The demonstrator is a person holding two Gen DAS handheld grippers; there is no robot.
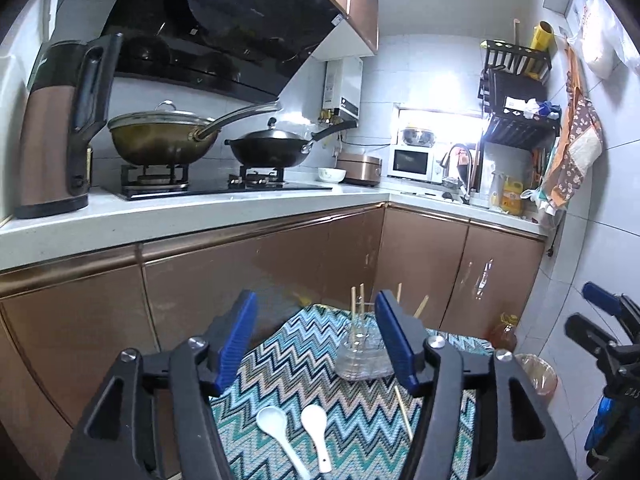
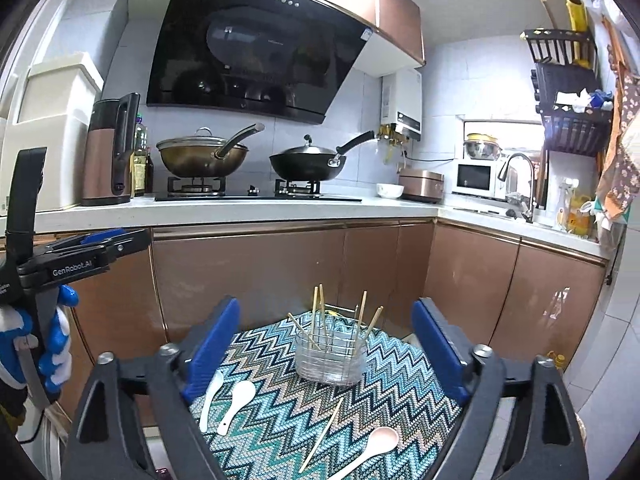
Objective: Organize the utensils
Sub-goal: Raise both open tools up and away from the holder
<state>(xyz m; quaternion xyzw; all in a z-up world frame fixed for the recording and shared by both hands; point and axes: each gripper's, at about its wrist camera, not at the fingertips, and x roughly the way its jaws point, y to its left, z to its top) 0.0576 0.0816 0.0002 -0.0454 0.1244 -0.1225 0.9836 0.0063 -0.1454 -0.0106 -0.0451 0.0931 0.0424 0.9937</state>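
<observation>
A clear plastic utensil holder [image 2: 331, 360] is seen standing upright on a zigzag-patterned mat [image 2: 400, 392], and it serves here as the landmark. Several wooden chopsticks [image 2: 320, 320] are held in it, leaning at different angles above its rim.

On the mat in front of the holder and to its left, two white ceramic spoons [image 2: 236, 400] are laid side by side, bowls toward the holder. One loose chopstick [image 2: 322, 436] is laid diagonally in front of the holder, apart from it. A pale pink spoon [image 2: 374, 450] is laid in front of the holder and to its right, just beside the loose chopstick's lower end.

The right gripper [image 2: 326, 344] is held short of the holder with its blue-padded jaws spread wide; the holder is framed between them but touched by neither pad. The left gripper [image 1: 316, 340] is likewise held with its jaws apart and nothing clamped; in its own view the holder [image 1: 362, 354] is partly hidden behind the right-side finger. Seen from the right wrist, the left gripper's body is held by a hand in a blue and white glove [image 2: 56, 344], well to the left of the holder.

Behind the holder, copper-coloured cabinet doors [image 2: 280, 272] and a white countertop [image 2: 240, 210] are seen, with a lidded brass-coloured wok [image 2: 202, 158] and a black wok [image 2: 308, 166] set on a gas hob.
</observation>
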